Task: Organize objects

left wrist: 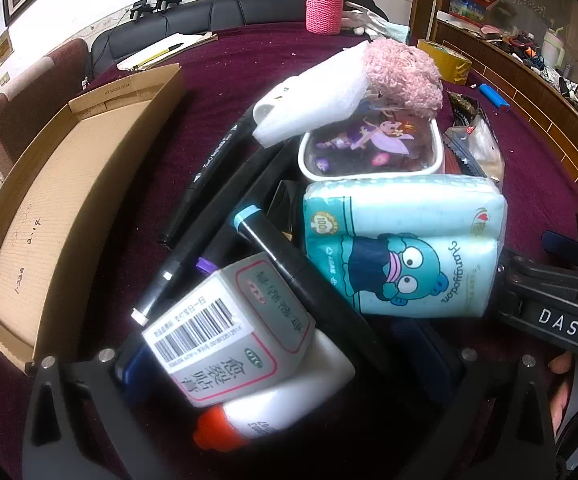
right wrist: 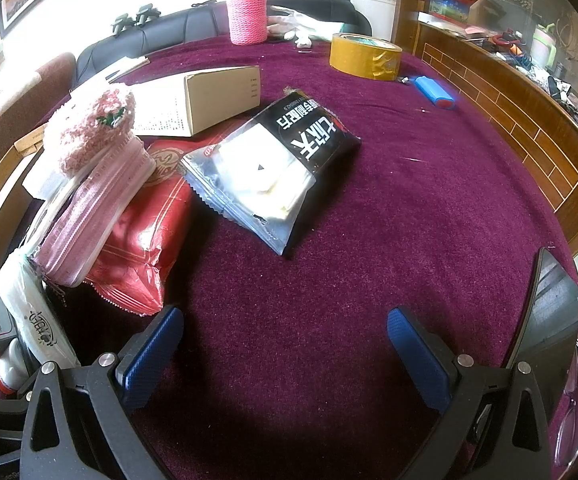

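Maroon cloth covers the desk (right wrist: 329,240), where the open cardboard box (left wrist: 49,200) lies bare inside, so by my reading the sorting has barely begun. Just beside it the things remain heaped: a tissue pack (left wrist: 405,248), a cartoon pouch (left wrist: 369,148), black markers (left wrist: 209,168), a barcoded carton (left wrist: 229,328) resting on a glue bottle (left wrist: 281,404). A black snack bag (right wrist: 277,168) lies apart. The left hand-held gripper (left wrist: 285,364) looks spread around the carton; whether it grips, I cannot tell. The right hand-held gripper (right wrist: 285,344) gapes wide, holding nothing.

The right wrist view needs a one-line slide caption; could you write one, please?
Open right gripper hovers over maroon tablecloth near a black snack packet.
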